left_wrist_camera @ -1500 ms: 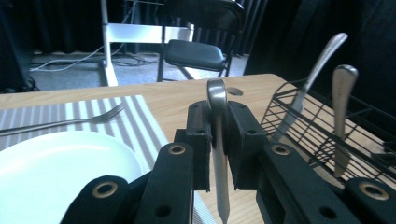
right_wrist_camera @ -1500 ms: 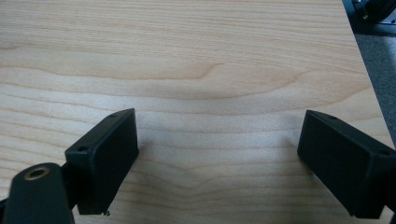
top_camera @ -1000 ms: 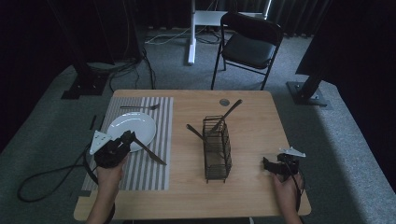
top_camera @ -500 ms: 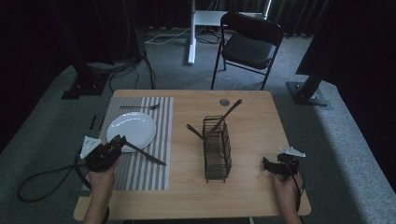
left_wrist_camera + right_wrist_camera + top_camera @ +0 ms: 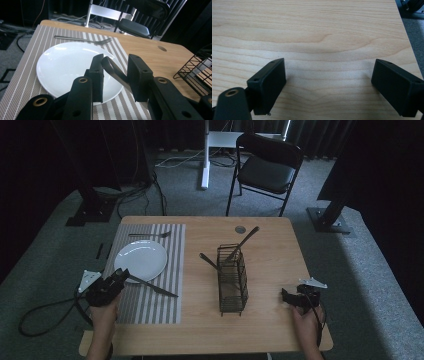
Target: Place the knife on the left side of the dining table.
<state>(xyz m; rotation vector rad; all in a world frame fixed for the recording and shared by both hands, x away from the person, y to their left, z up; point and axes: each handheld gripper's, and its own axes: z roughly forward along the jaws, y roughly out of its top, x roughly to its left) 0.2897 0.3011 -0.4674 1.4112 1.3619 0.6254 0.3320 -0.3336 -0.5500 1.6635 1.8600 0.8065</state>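
At the surface's (image 5: 260, 270) eight o'clock edge, the left claw (image 5: 115, 72) stands part-open astride a knife (image 5: 113, 71) by the plate (image 5: 140, 260), while the right claw (image 5: 328, 85) rests wide open, empty, at four o'clock.

The left claw (image 5: 113, 75) hides the knife's (image 5: 115, 72) lower stretch beside the plate (image 5: 65, 65); the wire basket (image 5: 197, 72) is cut off at the picture's right edge.

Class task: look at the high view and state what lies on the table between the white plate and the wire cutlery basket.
In the high view, a knife and striped placemat, then bare wood, lie between the plate and basket.
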